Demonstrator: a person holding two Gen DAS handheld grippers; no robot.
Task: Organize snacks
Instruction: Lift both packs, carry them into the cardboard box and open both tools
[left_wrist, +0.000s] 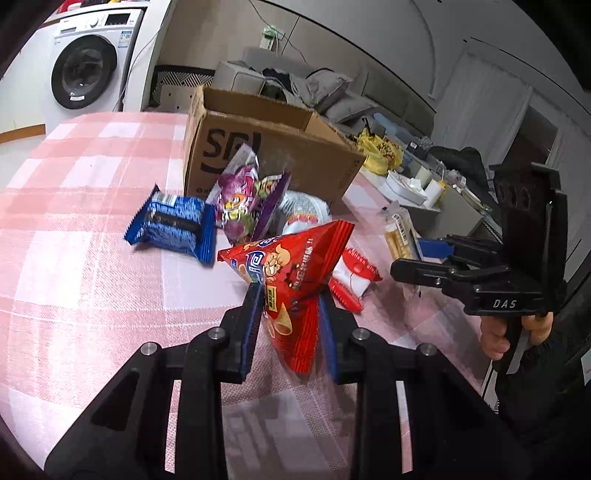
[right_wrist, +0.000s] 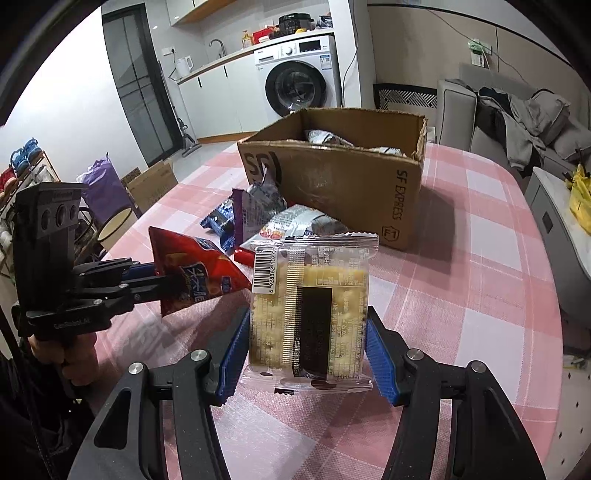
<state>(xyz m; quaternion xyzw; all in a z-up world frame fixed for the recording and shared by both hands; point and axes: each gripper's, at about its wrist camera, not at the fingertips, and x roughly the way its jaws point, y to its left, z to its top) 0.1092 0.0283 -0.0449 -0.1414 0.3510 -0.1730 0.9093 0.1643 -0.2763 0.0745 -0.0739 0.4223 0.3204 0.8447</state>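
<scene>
My left gripper (left_wrist: 290, 295) is shut on a red triangular snack bag (left_wrist: 291, 269) and holds it above the pink checked table (left_wrist: 92, 229); the bag also shows in the right wrist view (right_wrist: 195, 277). My right gripper (right_wrist: 308, 325) is shut on a clear pack of yellow crackers (right_wrist: 310, 310), lifted off the table. On the table lie a blue cookie pack (left_wrist: 173, 225), a purple candy bag (left_wrist: 247, 199), a white-silver bag (left_wrist: 306, 210) and a red-white packet (left_wrist: 354, 277). An open cardboard box (right_wrist: 340, 173) stands behind them, with silver bags inside.
A washing machine (right_wrist: 299, 77) and kitchen counter stand beyond the table. A grey sofa with clothes (right_wrist: 517, 110) is at the right. A side table with a yellow bag (left_wrist: 380, 151) and white dishes is to the right of the table.
</scene>
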